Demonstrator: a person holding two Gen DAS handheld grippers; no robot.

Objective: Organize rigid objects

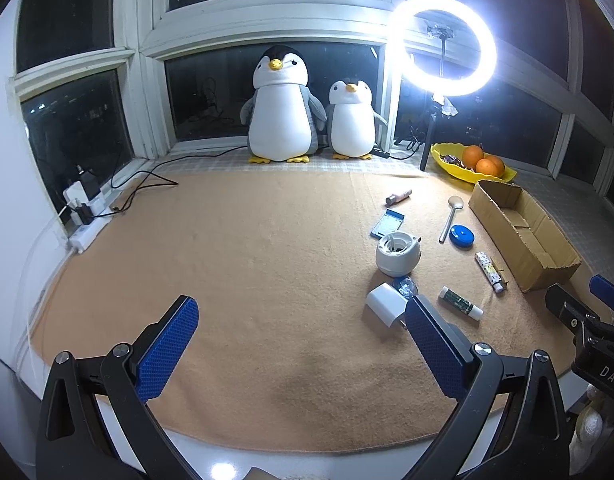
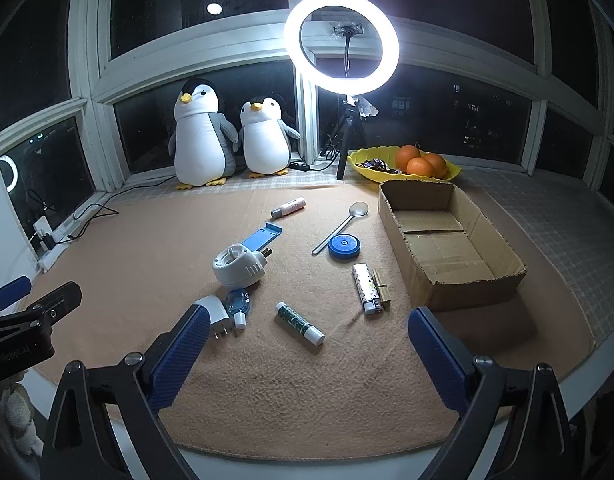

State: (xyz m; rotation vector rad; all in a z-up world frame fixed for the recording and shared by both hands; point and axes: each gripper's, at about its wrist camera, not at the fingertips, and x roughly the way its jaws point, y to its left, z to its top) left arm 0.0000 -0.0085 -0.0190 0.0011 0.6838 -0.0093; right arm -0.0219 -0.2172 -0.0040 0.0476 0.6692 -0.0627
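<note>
Small rigid items lie scattered on the tan mat: a green glue stick point(image 2: 299, 323), a patterned lighter point(image 2: 366, 288), a blue round lid point(image 2: 344, 246), a metal spoon point(image 2: 341, 226), a white round device point(image 2: 238, 265), a blue flat holder point(image 2: 262, 237), a white plug adapter point(image 2: 217, 312) and a small pink tube point(image 2: 287, 207). An open, empty cardboard box point(image 2: 447, 240) stands to their right. My right gripper point(image 2: 309, 350) is open and empty, near the front edge before the glue stick. My left gripper point(image 1: 301, 344) is open and empty, left of the items; the adapter point(image 1: 387, 303) lies beside its right finger.
Two plush penguins point(image 2: 227, 140) stand on the window sill. A lit ring light point(image 2: 342, 42) on a tripod stands behind the mat. A yellow bowl point(image 2: 403, 166) with oranges sits behind the box. A power strip point(image 1: 87, 220) with cables lies at the far left.
</note>
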